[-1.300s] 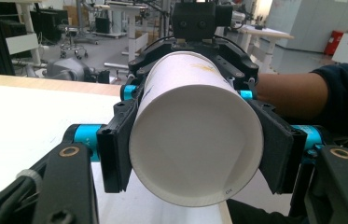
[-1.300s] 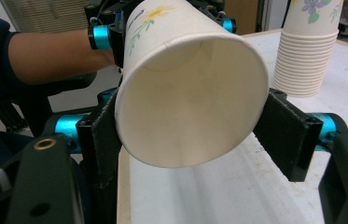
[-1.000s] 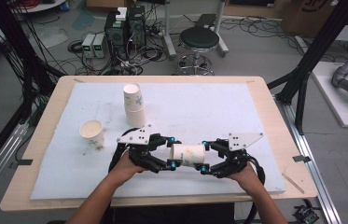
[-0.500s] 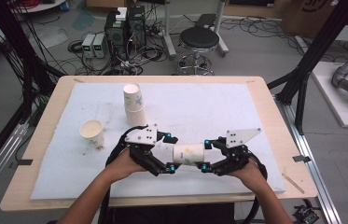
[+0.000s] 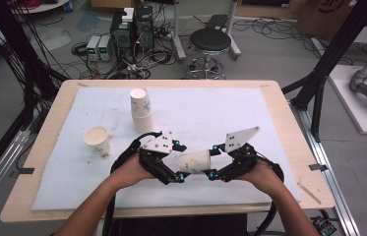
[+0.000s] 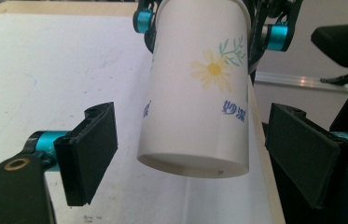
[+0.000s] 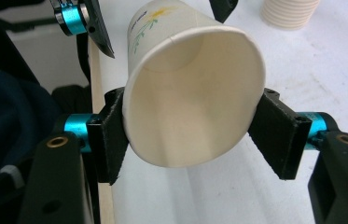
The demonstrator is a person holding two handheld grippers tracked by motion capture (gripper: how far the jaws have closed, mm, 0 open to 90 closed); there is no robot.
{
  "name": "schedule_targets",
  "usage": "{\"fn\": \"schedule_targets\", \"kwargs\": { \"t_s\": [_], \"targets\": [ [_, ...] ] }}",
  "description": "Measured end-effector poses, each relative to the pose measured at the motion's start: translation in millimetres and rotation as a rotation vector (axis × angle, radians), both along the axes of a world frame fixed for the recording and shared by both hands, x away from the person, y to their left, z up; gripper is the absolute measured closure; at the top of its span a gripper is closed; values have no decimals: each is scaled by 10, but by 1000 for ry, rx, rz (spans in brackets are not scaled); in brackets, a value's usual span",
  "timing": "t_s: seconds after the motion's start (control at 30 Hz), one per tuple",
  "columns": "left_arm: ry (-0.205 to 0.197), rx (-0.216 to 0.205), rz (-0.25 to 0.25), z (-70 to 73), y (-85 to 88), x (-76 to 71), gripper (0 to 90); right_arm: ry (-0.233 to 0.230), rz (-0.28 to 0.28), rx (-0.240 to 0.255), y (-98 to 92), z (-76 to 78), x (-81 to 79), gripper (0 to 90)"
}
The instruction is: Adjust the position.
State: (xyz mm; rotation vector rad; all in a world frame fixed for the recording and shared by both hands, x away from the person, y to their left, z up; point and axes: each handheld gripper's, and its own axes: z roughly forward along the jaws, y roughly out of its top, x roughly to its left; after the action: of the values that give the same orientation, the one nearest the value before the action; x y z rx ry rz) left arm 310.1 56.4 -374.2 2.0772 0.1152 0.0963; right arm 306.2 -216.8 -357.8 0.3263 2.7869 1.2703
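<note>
A white paper cup [image 5: 194, 161] with a daisy print lies on its side in the air between my two grippers, near the table's front edge. My right gripper [image 5: 212, 161] is shut on it near the rim; in the right gripper view both pads press the cup [image 7: 190, 107] and squash its mouth oval. My left gripper [image 5: 179, 162] is open. Its jaws have just been opening, and they stand on either side of the cup's base [image 6: 195, 93] with a gap on each side, touching nothing.
An upside-down stack of paper cups [image 5: 141, 110] stands at the middle left of the white mat [image 5: 230, 113]. A single upright cup [image 5: 97, 140] sits further left. The wooden table edge [image 5: 289, 128] runs along the right side.
My left gripper's jaws have opened and let go of the cup's base. The right gripper has lifted a little with the cup still in it.
</note>
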Motion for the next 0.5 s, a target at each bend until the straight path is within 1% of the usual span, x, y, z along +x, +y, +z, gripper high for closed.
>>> {"fn": "schedule_targets", "kwargs": {
  "t_s": [0.03, 0.13, 0.3, 0.5],
  "targets": [
    [-3, 14, -1, -5, -10, 0, 171, -2, 4, -15, 19, 8, 6, 335],
    [-7, 36, -4, -17, -32, -2, 172, -12, 15, -73, 88, 36, 13, 335],
    [-14, 66, -10, -36, -53, -1, 176, -22, 29, -140, 175, 65, 24, 335],
    [-20, 99, -13, -57, -70, -5, 182, -24, 49, -194, 251, 90, 37, 335]
  ]
}}
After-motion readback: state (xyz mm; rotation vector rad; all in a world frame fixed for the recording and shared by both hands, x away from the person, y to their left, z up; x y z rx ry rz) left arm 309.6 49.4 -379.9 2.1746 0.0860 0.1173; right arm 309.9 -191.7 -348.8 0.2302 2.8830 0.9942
